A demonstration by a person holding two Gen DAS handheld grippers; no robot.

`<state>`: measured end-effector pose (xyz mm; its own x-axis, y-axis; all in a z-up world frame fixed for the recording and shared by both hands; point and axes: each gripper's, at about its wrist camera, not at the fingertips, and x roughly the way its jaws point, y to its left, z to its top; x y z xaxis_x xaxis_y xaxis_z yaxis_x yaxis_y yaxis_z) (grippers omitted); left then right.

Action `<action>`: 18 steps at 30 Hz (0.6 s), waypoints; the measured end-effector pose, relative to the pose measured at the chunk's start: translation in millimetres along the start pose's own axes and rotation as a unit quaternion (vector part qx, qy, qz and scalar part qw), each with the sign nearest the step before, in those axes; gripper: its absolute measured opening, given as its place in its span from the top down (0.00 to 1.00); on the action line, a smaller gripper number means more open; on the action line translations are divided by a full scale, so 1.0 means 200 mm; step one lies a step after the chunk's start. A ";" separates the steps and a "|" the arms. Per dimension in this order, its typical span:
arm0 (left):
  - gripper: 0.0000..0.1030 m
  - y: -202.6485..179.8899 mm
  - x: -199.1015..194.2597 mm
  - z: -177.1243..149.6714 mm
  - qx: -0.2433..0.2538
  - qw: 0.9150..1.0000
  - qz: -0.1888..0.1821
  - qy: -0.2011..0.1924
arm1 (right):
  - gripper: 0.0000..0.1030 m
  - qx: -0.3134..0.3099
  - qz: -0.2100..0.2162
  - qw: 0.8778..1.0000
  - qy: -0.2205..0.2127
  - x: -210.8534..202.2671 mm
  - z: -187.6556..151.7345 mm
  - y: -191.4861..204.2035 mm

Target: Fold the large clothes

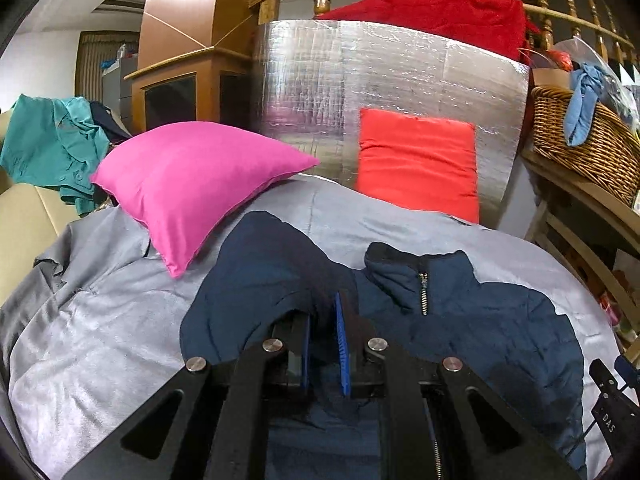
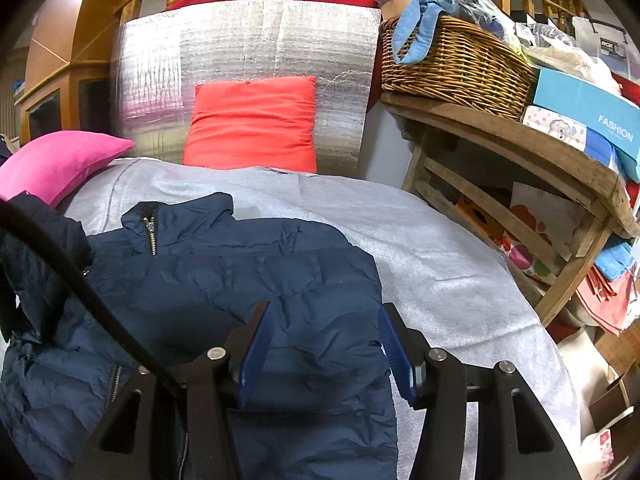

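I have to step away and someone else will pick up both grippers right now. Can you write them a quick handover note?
Left gripper: shut on a fold of the navy jacket, sleeve side lifted.
Right gripper: jaws apart, above the jacket's other side, pads not pressing on it.
Jacket lies zip-up on the grey sheet, collar toward the orange pillow; pink pillow beside it.
Done: first fold started.
Left: lay that side across, fold the other side, then fold in half.
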<state>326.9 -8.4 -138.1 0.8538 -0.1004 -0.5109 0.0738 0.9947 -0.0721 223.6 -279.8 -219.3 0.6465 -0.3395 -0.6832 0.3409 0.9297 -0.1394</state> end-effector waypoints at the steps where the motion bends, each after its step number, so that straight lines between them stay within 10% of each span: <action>1: 0.89 -0.02 0.00 -0.01 0.003 1.000 -0.004 0.003 | 0.44 -0.001 0.000 1.000 0.000 0.00 0.00 0.00; 10: 0.87 -0.38 0.09 -0.23 0.114 0.987 -0.068 0.087 | 0.44 0.048 0.024 0.997 0.057 0.14 -0.01 -0.07; 13: 0.64 -0.40 0.10 -0.29 0.132 0.978 -0.090 0.138 | 0.44 0.082 0.044 0.993 0.070 0.17 -0.01 -0.13; 18: 0.35 -0.06 -0.06 -0.19 0.060 0.987 -0.111 0.099 | 0.44 0.103 0.057 0.991 0.067 0.16 -0.01 -0.16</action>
<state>296.6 -19.6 -163.1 0.6934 -0.3077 -0.6515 0.3191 0.9419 -0.1053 232.7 -319.5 -239.0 0.5972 -0.1989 -0.7771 0.4116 0.9075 0.0840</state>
